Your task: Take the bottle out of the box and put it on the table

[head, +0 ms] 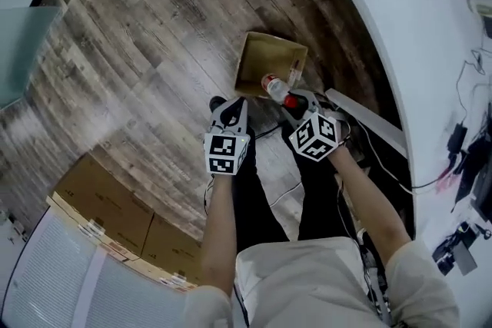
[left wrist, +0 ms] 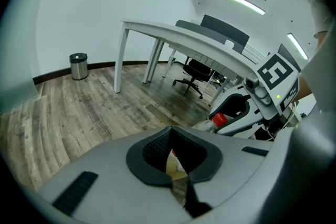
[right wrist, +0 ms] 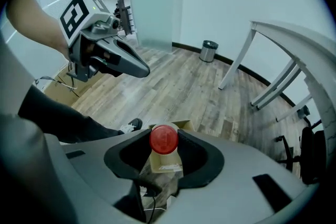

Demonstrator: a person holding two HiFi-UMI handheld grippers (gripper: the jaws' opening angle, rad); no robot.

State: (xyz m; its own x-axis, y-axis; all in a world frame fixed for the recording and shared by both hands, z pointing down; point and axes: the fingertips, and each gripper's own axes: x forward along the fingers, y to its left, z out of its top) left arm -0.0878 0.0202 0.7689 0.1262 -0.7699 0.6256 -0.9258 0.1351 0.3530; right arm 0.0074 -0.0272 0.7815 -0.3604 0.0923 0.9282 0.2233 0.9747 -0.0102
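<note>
- The right hand-held gripper (right wrist: 164, 136) is clamped on the neck of the bottle (head: 270, 84), with the red cap (left wrist: 219, 119) sitting between its two jaws.
- The bottle hangs cap-up from that hand-held gripper. Its clear body points down toward the open cardboard box (head: 261, 57), which stands on the wood floor (head: 154, 50).
- In the head view the bottle's lower end overlaps the near edge of the box. I cannot tell whether it touches the cardboard.
- The left hand-held gripper (left wrist: 170, 134) has its jaws together with nothing between them, and it is just beside the right one.
- The white bench (left wrist: 173, 34) stands to the person's right, apart from the box, and the bottle is not on it.
- A small metal bin (left wrist: 79, 65) stands by the far wall, and a black office chair (left wrist: 191, 73) sits under the bench.
- More cardboard boxes (head: 115, 211) lie on the floor at the person's left.
</note>
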